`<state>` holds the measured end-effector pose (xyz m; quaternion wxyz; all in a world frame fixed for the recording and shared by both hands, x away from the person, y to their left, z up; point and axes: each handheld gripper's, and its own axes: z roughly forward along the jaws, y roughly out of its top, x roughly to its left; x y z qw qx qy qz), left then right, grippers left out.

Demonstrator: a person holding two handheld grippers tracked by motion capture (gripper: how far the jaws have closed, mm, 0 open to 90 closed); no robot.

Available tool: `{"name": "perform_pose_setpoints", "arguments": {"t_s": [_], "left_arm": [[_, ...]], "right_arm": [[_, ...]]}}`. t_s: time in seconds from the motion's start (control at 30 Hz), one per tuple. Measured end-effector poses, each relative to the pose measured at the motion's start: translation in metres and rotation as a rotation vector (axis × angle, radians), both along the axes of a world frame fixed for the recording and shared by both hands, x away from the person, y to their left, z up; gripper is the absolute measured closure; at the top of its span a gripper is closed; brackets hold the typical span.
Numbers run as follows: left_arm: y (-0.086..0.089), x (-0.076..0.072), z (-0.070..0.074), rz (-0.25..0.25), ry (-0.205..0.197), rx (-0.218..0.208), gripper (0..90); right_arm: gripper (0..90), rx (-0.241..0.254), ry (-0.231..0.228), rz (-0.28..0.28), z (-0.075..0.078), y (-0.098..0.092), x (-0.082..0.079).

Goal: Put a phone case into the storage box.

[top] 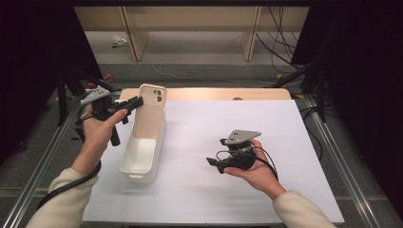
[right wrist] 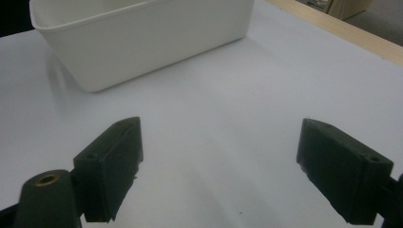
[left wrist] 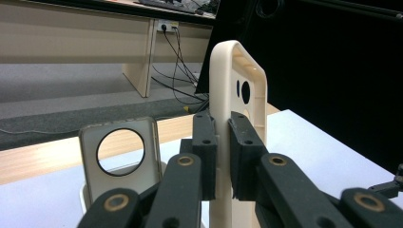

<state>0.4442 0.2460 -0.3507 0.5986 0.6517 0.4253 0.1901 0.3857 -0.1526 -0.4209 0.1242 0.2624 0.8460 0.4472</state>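
Note:
A cream phone case (top: 150,111) (left wrist: 237,95) stands upright at the far end of the white bin (top: 142,164). My left gripper (top: 135,102) (left wrist: 223,142) is shut on its edge, one pad on each side of the thin wall. A second, paler phone case (left wrist: 121,159) with a round camera hole stands in the bin just beside it. My right gripper (top: 214,163) (right wrist: 218,164) is open and holds nothing; it hovers low over the white table sheet (top: 214,137), pointing toward the bin (right wrist: 142,38).
The bin lies lengthwise at the left of the sheet. A wooden table edge (top: 214,93) runs along the far side. Metal rails (top: 47,156) flank both sides of the table. Cables (top: 280,42) trail on the floor beyond it.

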Motion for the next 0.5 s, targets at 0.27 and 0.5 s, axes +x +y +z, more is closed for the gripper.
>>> {"name": "perform_pose_setpoints", "arguments": {"t_s": [0.27, 0.5], "left_arm": [[0.0054, 0.0046, -0.0044, 0.020, -0.001, 0.026, 82.4], [0.0090, 0.0091, -0.0082, 0.030, 0.000, 0.028, 82.3]], "right_arm": [[16.4, -0.002, 0.001, 0.001, -0.0004, 0.0000, 0.0001], [16.3, 0.002, 0.001, -0.001, -0.0002, -0.0003, 0.0002]]}}
